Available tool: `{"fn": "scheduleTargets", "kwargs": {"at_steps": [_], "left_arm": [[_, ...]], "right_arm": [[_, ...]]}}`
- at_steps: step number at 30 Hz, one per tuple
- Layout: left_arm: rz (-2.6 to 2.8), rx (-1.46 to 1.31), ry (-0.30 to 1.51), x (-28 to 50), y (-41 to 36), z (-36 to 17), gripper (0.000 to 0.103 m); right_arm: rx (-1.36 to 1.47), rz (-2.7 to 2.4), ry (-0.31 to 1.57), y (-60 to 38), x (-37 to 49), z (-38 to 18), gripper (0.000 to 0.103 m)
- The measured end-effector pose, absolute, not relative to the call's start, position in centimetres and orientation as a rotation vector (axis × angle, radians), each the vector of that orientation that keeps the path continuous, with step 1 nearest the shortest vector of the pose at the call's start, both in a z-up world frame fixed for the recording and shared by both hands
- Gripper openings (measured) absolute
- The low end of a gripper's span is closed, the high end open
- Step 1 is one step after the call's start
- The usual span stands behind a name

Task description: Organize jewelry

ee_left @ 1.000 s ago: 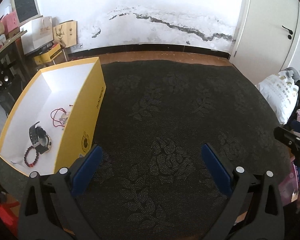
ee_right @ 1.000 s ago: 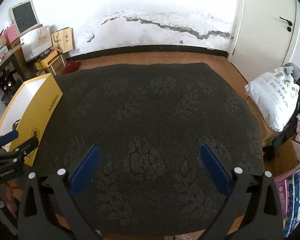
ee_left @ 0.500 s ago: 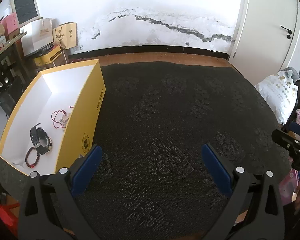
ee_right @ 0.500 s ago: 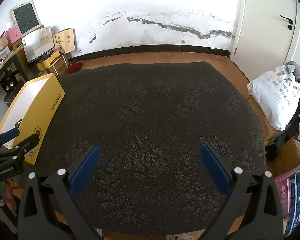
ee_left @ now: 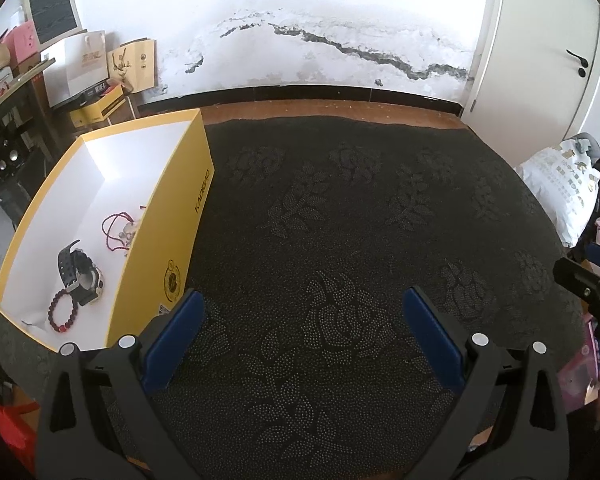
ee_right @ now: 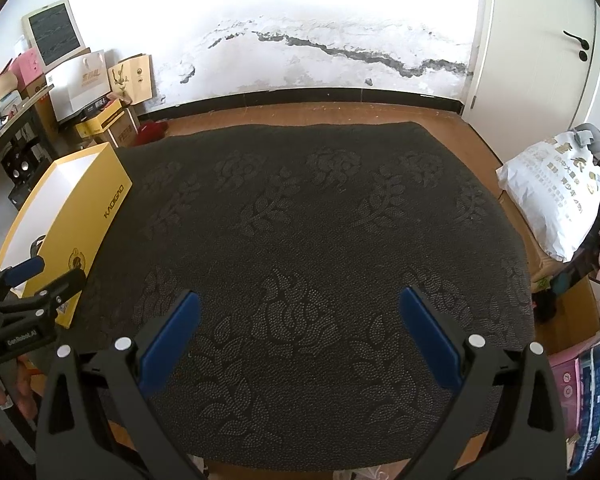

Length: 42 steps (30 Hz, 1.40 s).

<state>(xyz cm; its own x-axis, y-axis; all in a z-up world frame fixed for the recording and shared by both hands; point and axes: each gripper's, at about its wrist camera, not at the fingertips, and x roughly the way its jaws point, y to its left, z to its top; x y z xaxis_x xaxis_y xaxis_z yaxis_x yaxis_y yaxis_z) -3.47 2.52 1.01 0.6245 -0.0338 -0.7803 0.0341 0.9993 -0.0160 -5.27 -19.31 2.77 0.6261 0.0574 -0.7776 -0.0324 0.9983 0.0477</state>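
Three pieces are seen inside the yellow box at the cloth's left edge — a black watch, a dark red bead bracelet, a thin red cord. No jewelry is seen on the embossed black cloth, so little seems left. Both the left gripper and right gripper are held wide open, empty.

box: smooth yellow card | cloth: dark, dotted weave | floor: glossy wood
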Motion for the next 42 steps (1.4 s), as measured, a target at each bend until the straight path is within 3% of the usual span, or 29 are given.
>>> {"fn": "scheduleTargets", "kwargs": {"at_steps": [42], "left_arm": [[-0.036,0.003,0.894,-3.46,2.44,1.04,0.097]], "right_arm": [[0.028,0.054,0.893,-19.11,-5.39,2.65,0.096]]}}
